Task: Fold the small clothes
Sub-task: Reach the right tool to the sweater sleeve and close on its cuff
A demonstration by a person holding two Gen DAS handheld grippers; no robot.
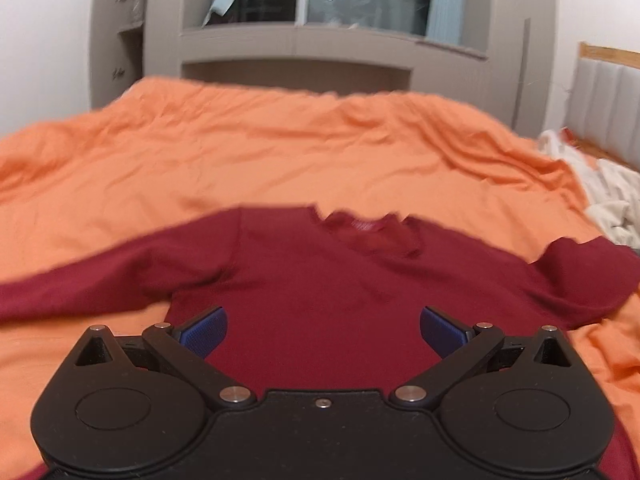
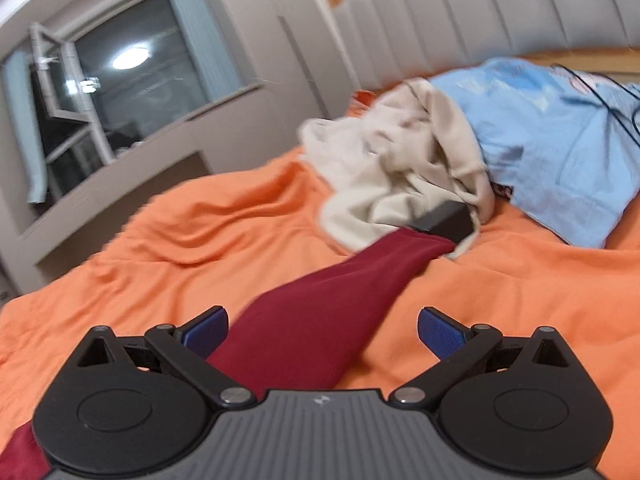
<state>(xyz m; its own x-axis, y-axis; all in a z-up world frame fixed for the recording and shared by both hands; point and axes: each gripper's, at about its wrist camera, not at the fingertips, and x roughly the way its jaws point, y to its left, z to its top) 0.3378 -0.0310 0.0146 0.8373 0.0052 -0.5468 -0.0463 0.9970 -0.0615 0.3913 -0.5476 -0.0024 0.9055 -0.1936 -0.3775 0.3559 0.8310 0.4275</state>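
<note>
- Dark red long-sleeved top [image 1: 320,280] lies spread flat on an orange bed cover [image 1: 280,148], collar at the far end, hem nearest the left wrist camera.
- One sleeve [image 1: 100,284] runs out to the left edge of the left wrist view; the other reaches right toward a heap of cream cloth [image 1: 608,196].
- Left gripper [image 1: 323,332] hangs over the lower body of the top, jaws spread wide, blue pads [image 1: 204,332] clear of the fabric, nothing between them.
- Right gripper [image 2: 323,334] hangs over a red sleeve [image 2: 340,300] that stretches away from it; jaws wide apart, holding nothing.
- Sleeve cuff ends against the cream cloth [image 2: 400,176] and touches a dark flat object [image 2: 444,220] half buried under that cloth.
- Light blue pillow [image 2: 560,152] sits just beyond the cream heap, against a padded headboard [image 2: 480,12].
- Window [image 2: 132,76] shows dark outside, with a lamp reflected in the glass.
- Both views are somewhat blurred.
</note>
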